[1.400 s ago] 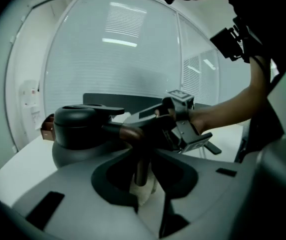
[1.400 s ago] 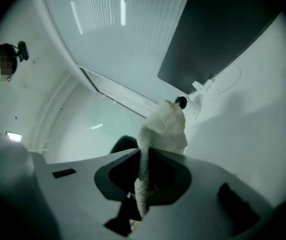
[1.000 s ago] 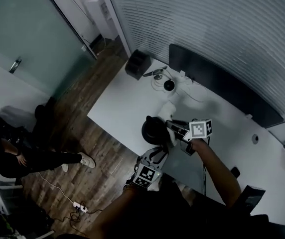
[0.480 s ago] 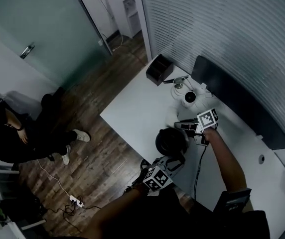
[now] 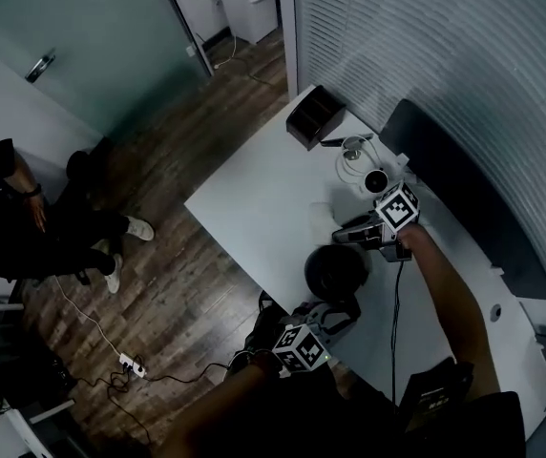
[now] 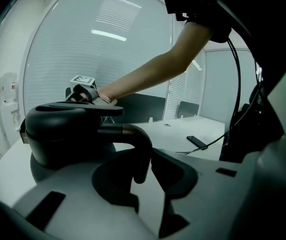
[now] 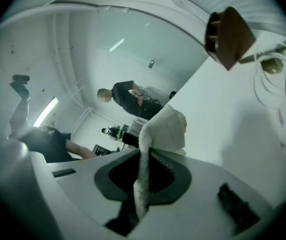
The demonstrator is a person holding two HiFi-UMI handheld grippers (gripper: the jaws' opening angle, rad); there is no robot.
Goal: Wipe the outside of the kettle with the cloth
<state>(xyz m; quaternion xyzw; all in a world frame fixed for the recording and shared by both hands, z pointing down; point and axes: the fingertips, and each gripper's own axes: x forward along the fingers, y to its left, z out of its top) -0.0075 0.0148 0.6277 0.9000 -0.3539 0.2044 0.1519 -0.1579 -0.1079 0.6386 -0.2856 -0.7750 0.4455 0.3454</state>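
Observation:
The black kettle [image 5: 335, 273] stands near the white table's front edge. In the left gripper view its body [image 6: 65, 134] fills the left and its curved handle [image 6: 133, 144] runs down between the jaws. My left gripper [image 5: 333, 315] [image 6: 145, 170] is shut on that handle. My right gripper [image 5: 347, 232] [image 7: 144, 184] is shut on the white cloth [image 5: 323, 216] [image 7: 164, 128], which bunches out beyond the jaws at the kettle's far side. The kettle does not show in the right gripper view, and I cannot tell whether the cloth touches it.
On the white table [image 5: 254, 208] a dark box [image 5: 313, 117] [image 7: 230, 36] sits at the far corner, with a round white device [image 5: 376, 181] and cables beside it. A dark phone [image 6: 198, 142] lies behind the kettle. A person [image 5: 15, 227] stands on the wooden floor at left.
My right gripper has swung round from the kettle's right side toward its far side, carrying the cloth. The left gripper has kept its hold on the handle. The head view has shifted.

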